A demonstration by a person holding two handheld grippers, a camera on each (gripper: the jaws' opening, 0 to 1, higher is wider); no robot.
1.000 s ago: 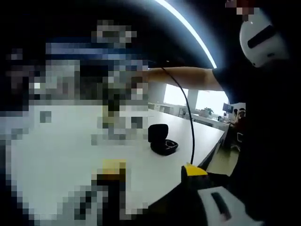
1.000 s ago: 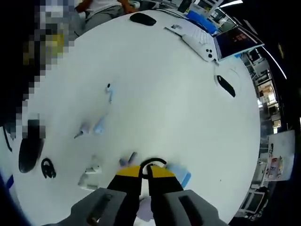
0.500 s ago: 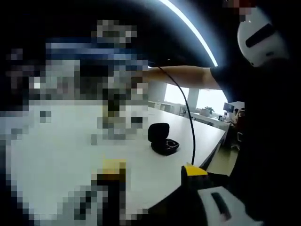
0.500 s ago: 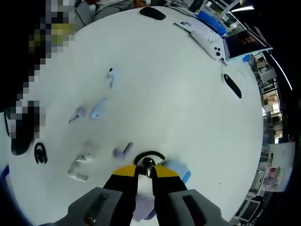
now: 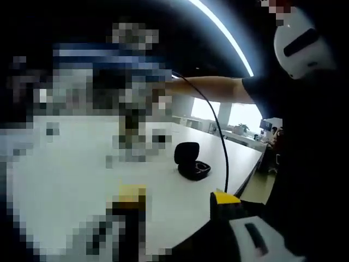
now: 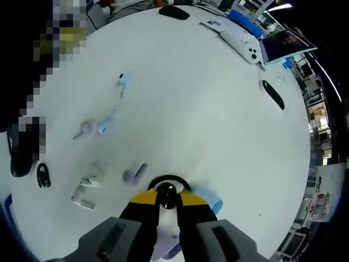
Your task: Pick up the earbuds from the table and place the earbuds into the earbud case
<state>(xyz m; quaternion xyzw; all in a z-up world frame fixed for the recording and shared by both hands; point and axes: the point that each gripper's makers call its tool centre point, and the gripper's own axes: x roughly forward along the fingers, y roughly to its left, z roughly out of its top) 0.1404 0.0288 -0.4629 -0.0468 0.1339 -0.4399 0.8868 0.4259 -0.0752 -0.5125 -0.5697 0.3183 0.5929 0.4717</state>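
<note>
While hanging over the white desk [image 6: 207,120], pinching a black earbud [image 6: 167,190] in the right claw [image 6: 167,200], with yellow tips pressing on its body from both sides and its hook arching just beyond them. Compared with a second ago, sitting deeper between the tips and holding them slightly further apart; back then, merely peeking out ahead of a nearly closed pair. Judging from that, settling into a firm grasp rather than reaching. Not showing clearly whether it is lifting off the desk yet.

Lying left of that claw: several pale earbuds [image 6: 133,173], and further left a second black earbud [image 6: 42,176]. Resting just right of the tips: a blue item [image 6: 211,201], too hidden to name. Drifting together a little across the right gripper view since half a second ago, so probably the camera moving, not the things.

Waiting with the left claw [image 5: 176,197] spread wide, one yellow tip showing plainly and the other blurred, well apart. Facing the open black case [image 5: 191,162], standing on the desk ahead and a bit right of that claw, lid up, untouched. Sliding a touch rightward in the left gripper view, again likely the hand shifting.

Pointing, on this evidence, toward carrying the pinched earbud over to the case, with its twin waiting on the desk for a second trip.
</note>
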